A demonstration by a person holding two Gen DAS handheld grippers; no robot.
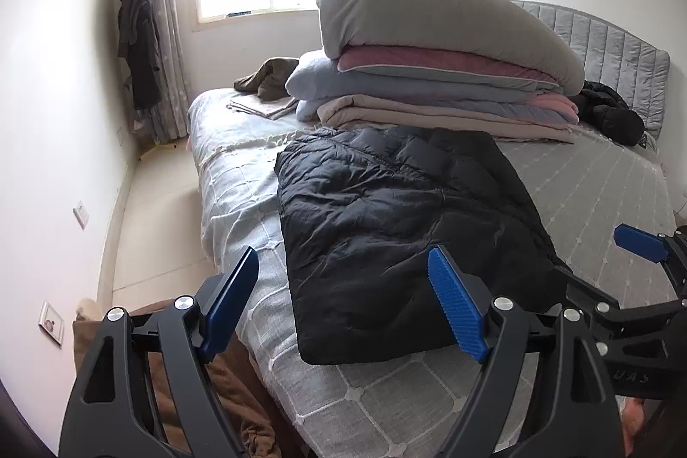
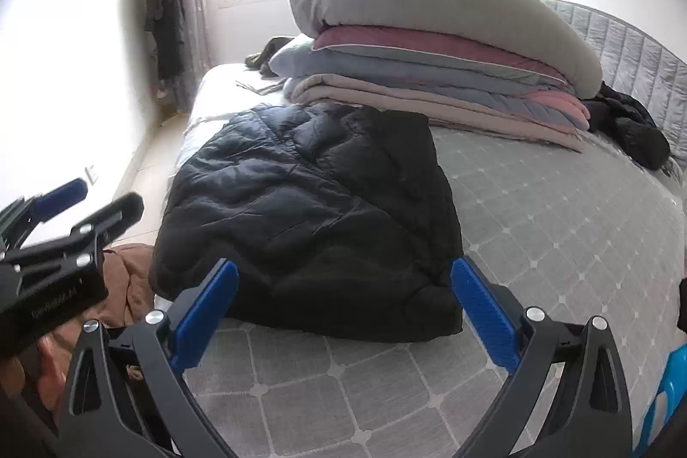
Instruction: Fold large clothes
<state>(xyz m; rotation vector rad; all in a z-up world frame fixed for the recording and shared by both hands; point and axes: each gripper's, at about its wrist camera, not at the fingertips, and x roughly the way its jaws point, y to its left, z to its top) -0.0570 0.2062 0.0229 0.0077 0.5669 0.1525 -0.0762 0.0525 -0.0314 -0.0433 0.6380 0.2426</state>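
A black puffer jacket (image 1: 399, 226) is seen folded into a rough rectangle on the grey quilted bed (image 1: 601, 183), near its front edge, just in front of a stack of folded blankets (image 1: 429, 89). The left gripper (image 1: 343, 303) is held above the jacket's near edge, blue pads spread wide, nothing clasped. The right gripper (image 2: 343, 312) is held likewise over the near edge, fingers parted and empty. A brown garment (image 2: 133, 277) is seen hanging off the bed's left side, and a dark coat (image 1: 614, 110) lies by the headboard
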